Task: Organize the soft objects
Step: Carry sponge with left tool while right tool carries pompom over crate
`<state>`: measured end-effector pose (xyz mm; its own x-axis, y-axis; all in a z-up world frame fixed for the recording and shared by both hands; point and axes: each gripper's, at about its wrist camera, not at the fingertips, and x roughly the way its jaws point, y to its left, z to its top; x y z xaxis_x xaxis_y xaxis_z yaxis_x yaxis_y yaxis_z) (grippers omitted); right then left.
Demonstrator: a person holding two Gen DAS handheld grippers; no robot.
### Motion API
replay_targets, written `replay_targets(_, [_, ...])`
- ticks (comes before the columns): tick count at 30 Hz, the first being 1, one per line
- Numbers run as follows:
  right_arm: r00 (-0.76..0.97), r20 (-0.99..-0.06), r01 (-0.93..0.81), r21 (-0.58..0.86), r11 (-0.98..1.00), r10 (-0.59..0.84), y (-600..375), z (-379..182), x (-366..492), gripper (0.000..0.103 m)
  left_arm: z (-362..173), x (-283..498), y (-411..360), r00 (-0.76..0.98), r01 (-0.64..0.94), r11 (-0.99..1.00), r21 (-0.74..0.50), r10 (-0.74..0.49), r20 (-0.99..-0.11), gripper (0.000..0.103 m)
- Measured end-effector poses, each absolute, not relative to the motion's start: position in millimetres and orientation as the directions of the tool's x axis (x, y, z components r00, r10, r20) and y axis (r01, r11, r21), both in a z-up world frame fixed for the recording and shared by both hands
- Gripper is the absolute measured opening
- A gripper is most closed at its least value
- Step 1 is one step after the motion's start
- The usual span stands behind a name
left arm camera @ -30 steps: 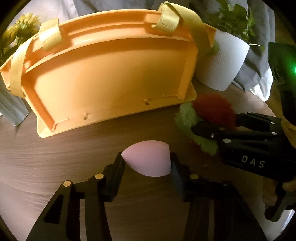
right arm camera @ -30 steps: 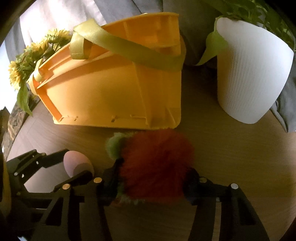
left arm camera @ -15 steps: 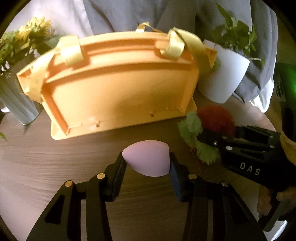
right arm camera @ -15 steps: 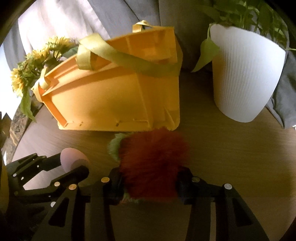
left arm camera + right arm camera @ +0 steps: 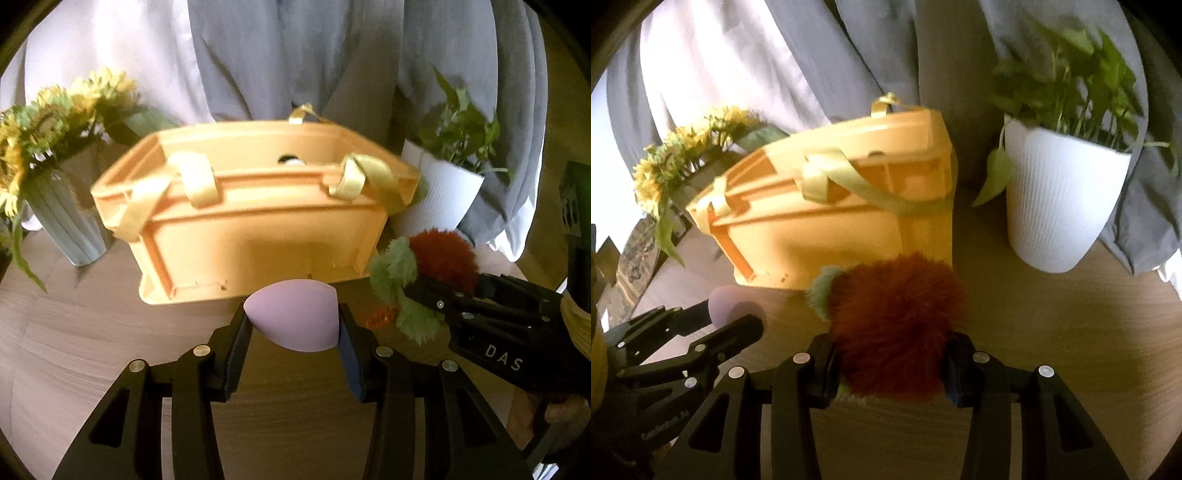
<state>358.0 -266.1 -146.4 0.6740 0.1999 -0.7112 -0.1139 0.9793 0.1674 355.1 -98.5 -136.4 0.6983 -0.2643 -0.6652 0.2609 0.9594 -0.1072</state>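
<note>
Both tools have lifted since the earlier frames, so the orange basket (image 5: 258, 229) now shows its open top and sits lower in the left view, at centre frame.

It stands on the desk (image 5: 74, 350) with yellow ribbon handles draped over the rim, between a vase of sunflowers (image 5: 48, 155) at the left edge and a white plant pot (image 5: 439, 199) at the upper right.

The right tool (image 5: 890, 354), at lower centre of its own view, is clamped on a fluffy red pompom (image 5: 897, 325) with green leaves — held clear of the desk, just in front of the basket's near wall.

The left tool (image 5: 293, 328) pinches a lilac egg-shaped sponge (image 5: 291, 317) between its pads, likewise in the air before the basket.

By my reading the carry step is under way. Next, each tool needs to travel forward over the rim and open — one at a time, I judge, since the two are close together.
</note>
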Motion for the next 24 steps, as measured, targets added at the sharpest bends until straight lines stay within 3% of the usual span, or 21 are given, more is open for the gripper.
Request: replay_targets(24, [0.829,-0.52,-0.12,0.193,0.974,0.205,-237,-52,338,0.045,-49,332,-62,0.84,0.209,0.972,-0.11,-0.235,-0.489,0.044])
